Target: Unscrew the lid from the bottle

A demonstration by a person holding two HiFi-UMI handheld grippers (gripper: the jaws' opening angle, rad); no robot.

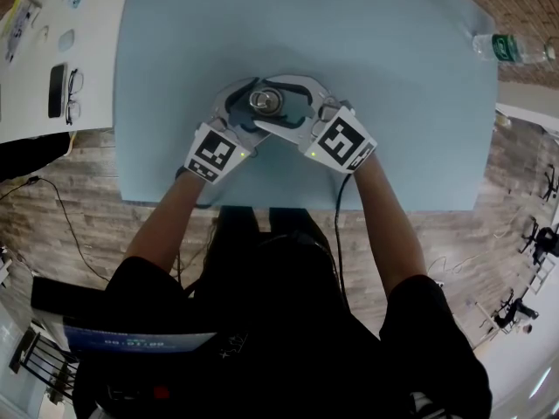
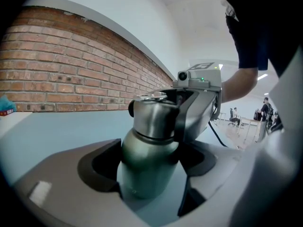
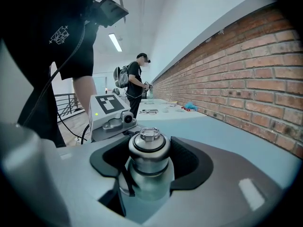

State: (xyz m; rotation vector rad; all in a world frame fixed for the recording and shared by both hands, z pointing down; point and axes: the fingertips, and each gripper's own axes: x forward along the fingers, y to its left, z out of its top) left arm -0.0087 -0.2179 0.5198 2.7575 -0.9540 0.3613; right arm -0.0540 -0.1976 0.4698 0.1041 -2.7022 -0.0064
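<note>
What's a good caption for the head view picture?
Left claw grips the steel bottle, right claw its lid, on a blue table.

Head view looks steeply down on the lid (image 1: 265, 101); close gripper views face each other across the bottle (image 2: 147, 164).

From the head view the left gripper (image 1: 251, 105) and right gripper (image 1: 281, 103) hid all of the bottle (image 2: 144, 160) below its lid (image 1: 265, 100), and each gripper view lost its base behind that gripper's body.
</note>
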